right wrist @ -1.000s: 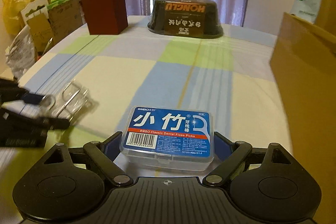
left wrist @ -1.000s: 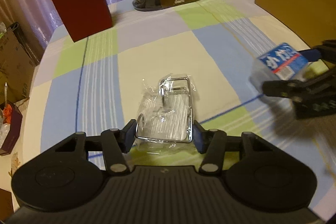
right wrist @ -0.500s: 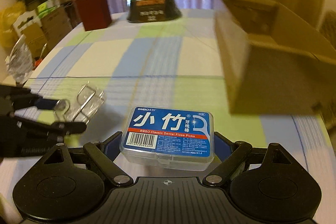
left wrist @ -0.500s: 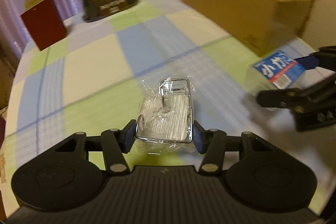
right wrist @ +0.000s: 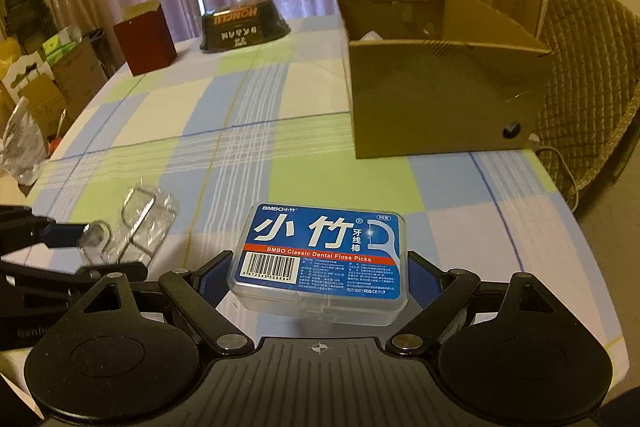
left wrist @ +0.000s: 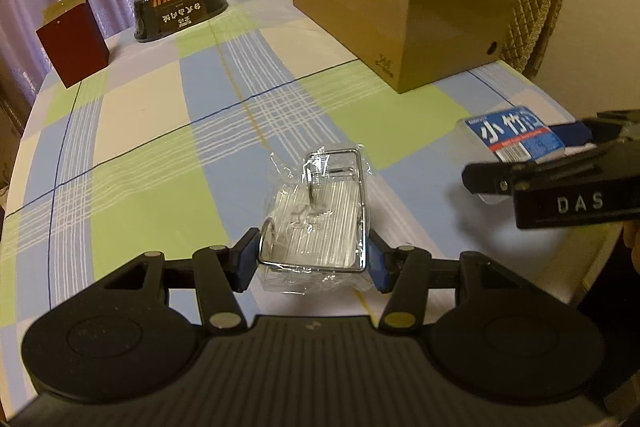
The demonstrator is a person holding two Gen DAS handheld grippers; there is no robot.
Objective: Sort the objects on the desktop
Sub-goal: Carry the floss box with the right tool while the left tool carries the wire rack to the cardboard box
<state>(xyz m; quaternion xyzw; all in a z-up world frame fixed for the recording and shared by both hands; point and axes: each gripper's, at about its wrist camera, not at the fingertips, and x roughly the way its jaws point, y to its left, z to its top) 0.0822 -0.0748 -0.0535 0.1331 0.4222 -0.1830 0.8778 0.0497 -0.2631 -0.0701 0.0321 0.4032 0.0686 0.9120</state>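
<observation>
— Clear plastic and chrome: what sits in your left gripper?
— A wrapped wire rack, clamped between my blue pads above the checked tablecloth.
— And your right gripper?
— It squeezes the floss pick box. The open cardboard box stands ahead on the right.

The wire rack is shiny chromed metal wrapped in crinkled clear plastic film. The floss pick box is clear hard plastic with a glossy blue printed label. Matt brown cardboard forms the open carton. A woven checked cloth covers the counter. Both hand-held grippers show matt black plastic bodies, ribbed at the back.
</observation>
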